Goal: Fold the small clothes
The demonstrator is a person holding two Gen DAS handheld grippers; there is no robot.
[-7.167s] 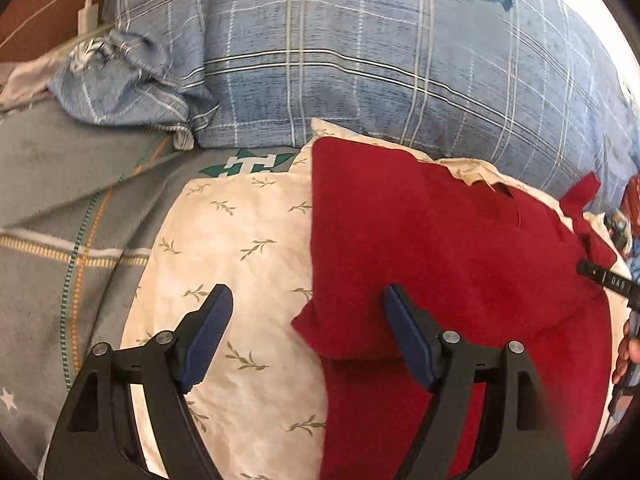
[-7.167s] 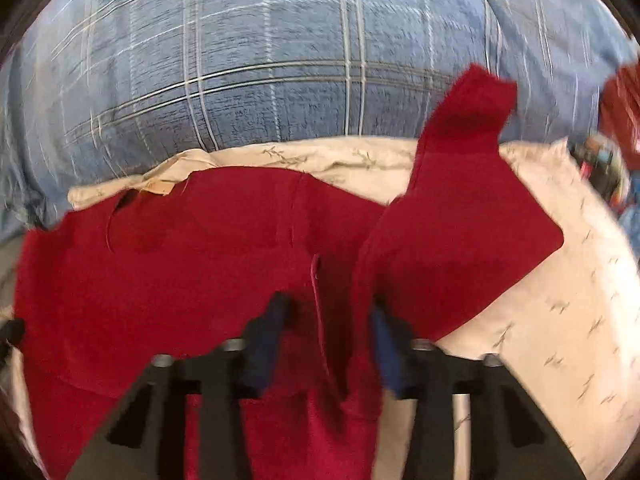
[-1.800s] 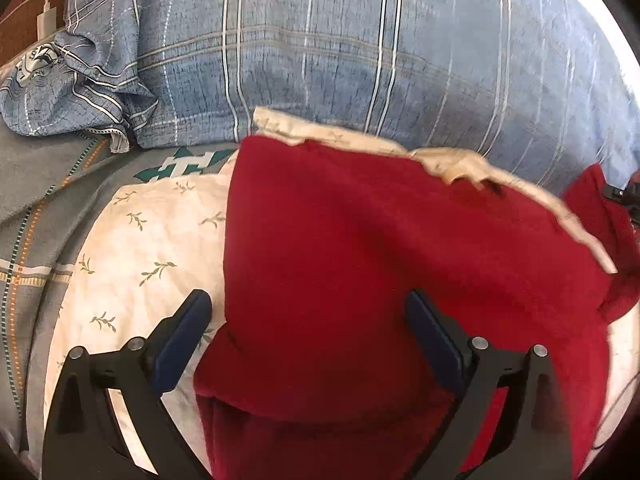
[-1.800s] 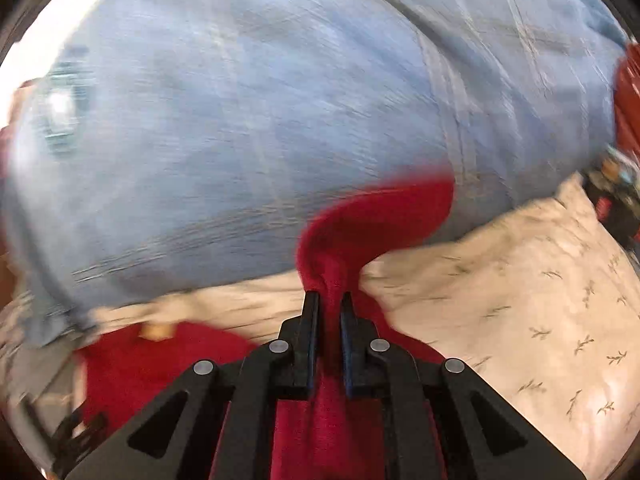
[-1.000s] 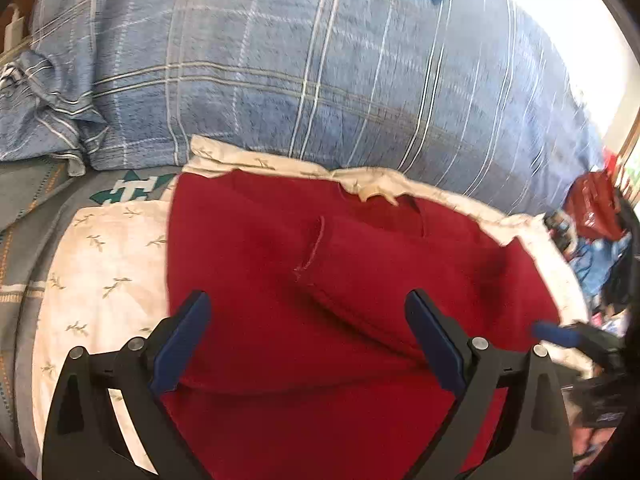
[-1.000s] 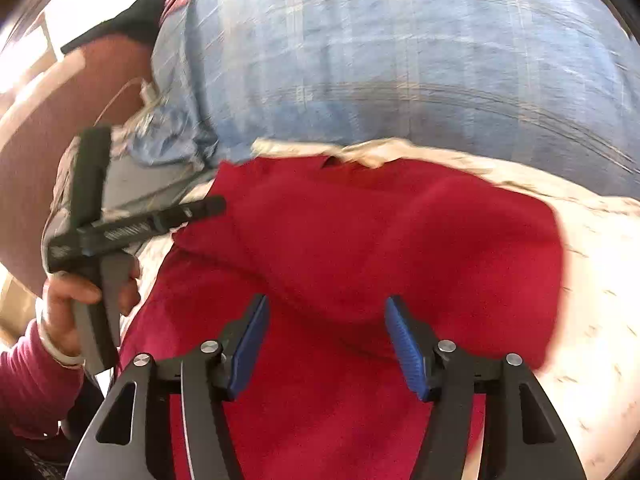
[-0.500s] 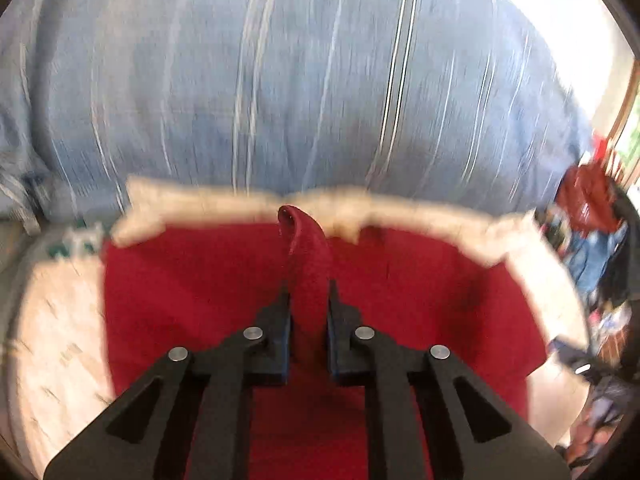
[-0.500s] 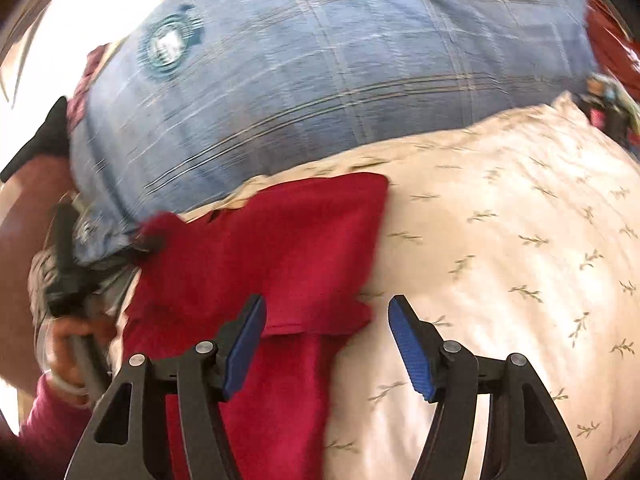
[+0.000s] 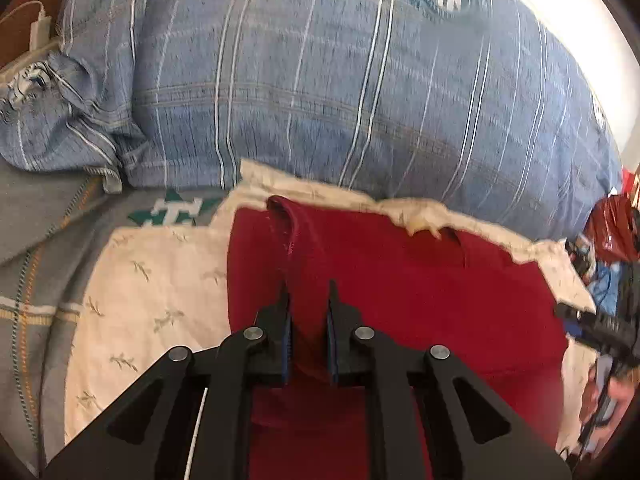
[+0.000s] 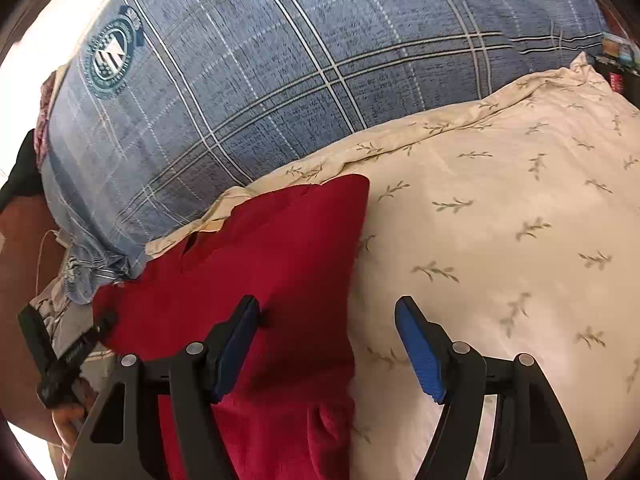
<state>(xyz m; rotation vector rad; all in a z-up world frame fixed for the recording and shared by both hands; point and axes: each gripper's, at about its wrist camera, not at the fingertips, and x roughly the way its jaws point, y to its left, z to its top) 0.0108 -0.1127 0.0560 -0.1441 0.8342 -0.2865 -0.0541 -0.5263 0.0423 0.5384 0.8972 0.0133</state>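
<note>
1. The red garment (image 9: 420, 292) lies flat on the cream leaf-print pillow (image 9: 160, 280), its neckline at twelve o'clock toward the blue plaid pillow (image 9: 340, 100). In the right wrist view the same garment (image 10: 256, 264) has a straight folded edge on its right side.

2. Your left hand-held gripper (image 9: 308, 300) is pressed together on a raised strip of the garment, probably the left sleeve or side edge. The strip rises from between the fingers toward eleven o'clock, its hem curling at the top.

3. Your right hand-held gripper (image 10: 324, 320) is spread and holds nothing. Its left finger hovers over the red cloth, its right finger over bare pillow (image 10: 500, 220), so the folded edge runs between them, roughly six to twelve o'clock.

4. The relation that matters: the garment's body lies from the pinched strip toward three o'clock, long axis running six to twelve. The left hand has the cloth, so judging from this, you carry the strip across toward three o'clock and lay it flat.

5. The grey blanket (image 9: 48, 240) lies at nine o'clock, off the working area.
</note>
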